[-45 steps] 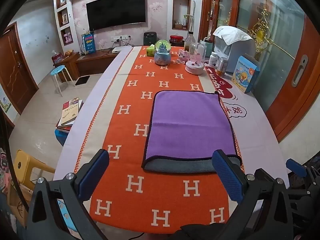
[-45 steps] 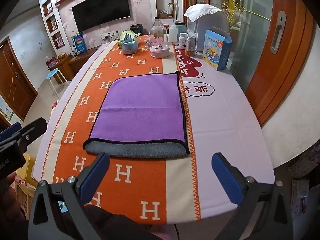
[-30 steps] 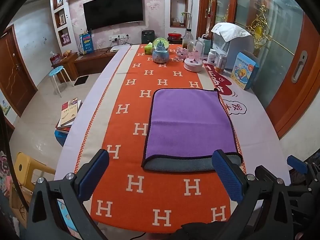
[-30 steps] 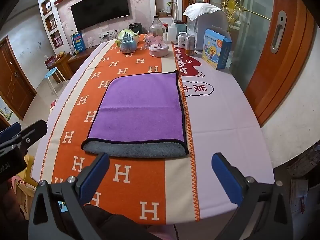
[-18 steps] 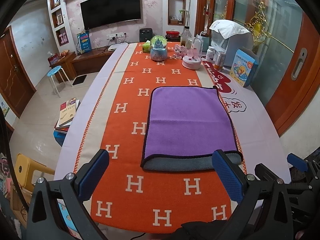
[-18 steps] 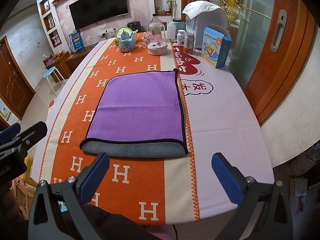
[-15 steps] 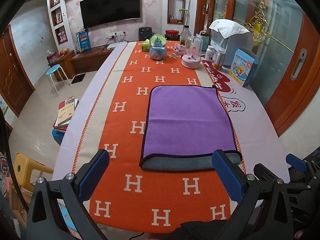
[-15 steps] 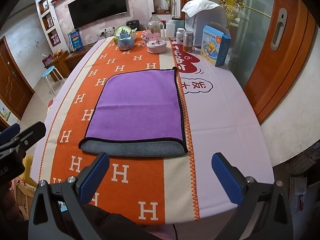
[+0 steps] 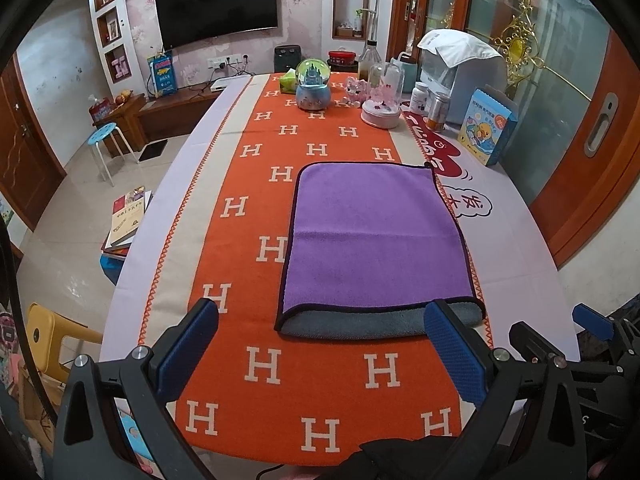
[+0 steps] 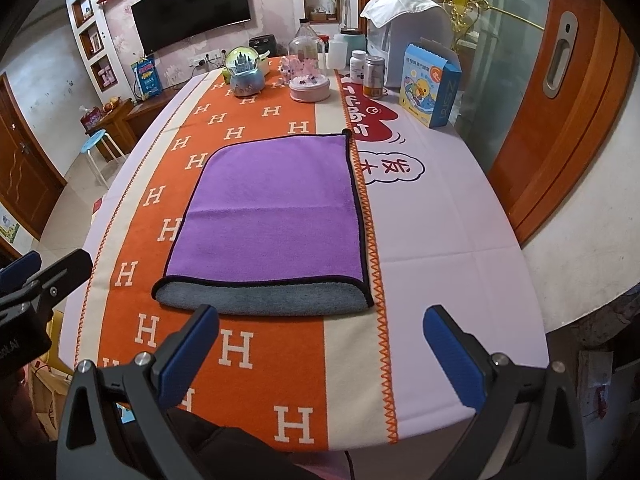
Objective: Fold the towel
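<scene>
Both claws are spread wide and grasp nothing: your left gripper (image 9: 320,354) and right gripper (image 10: 320,354) hover at the frame bottom. The purple microfibre towel with grey underside (image 9: 374,240) lies folded mid-frame on the orange H-patterned tablecloth (image 9: 240,264). Pinch too deep and you'd likely drag the tablecloth; catching one layer would probably undo the fold.

Each tool, the left tool (image 9: 320,344) and the right tool (image 10: 320,344), has black angular arms, silver screws and blue textured pads (image 9: 454,350)
</scene>
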`<state>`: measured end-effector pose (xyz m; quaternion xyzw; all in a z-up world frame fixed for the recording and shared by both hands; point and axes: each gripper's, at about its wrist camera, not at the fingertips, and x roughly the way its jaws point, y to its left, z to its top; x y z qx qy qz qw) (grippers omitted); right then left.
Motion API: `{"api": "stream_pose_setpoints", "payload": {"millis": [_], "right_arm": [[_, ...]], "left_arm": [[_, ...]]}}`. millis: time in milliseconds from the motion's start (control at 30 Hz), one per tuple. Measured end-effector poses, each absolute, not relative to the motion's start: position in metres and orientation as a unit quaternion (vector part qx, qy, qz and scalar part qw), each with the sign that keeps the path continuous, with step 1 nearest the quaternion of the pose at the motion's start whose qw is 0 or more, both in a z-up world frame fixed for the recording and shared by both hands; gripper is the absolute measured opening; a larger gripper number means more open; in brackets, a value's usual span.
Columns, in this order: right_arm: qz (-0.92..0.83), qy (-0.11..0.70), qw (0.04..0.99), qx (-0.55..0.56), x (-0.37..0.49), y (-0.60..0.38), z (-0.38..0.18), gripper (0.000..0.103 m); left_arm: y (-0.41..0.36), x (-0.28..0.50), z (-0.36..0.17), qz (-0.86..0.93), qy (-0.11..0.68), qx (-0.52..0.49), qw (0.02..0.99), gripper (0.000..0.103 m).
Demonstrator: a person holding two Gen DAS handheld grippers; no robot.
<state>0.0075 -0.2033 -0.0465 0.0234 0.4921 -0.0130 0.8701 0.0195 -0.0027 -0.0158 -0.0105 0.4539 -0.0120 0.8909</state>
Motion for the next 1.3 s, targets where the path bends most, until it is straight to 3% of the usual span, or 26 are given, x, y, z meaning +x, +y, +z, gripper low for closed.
{"api": "stream_pose_setpoints", "payload": {"millis": [1033, 1300], "right_arm": [[0.039, 0.486, 0.873, -0.021, 0.028, -0.212, -0.067, 0.102], [0.064, 0.485, 0.871, -0.038, 0.042, -0.223, -0.086, 0.097]], "left_arm": [[0.010, 0.049, -0.039, -0.043, 0.485, 0.011, 0.873, 0.102], [0.018, 0.070, -0.062, -0.062, 0.515, 0.029, 0.855, 0.102]]}}
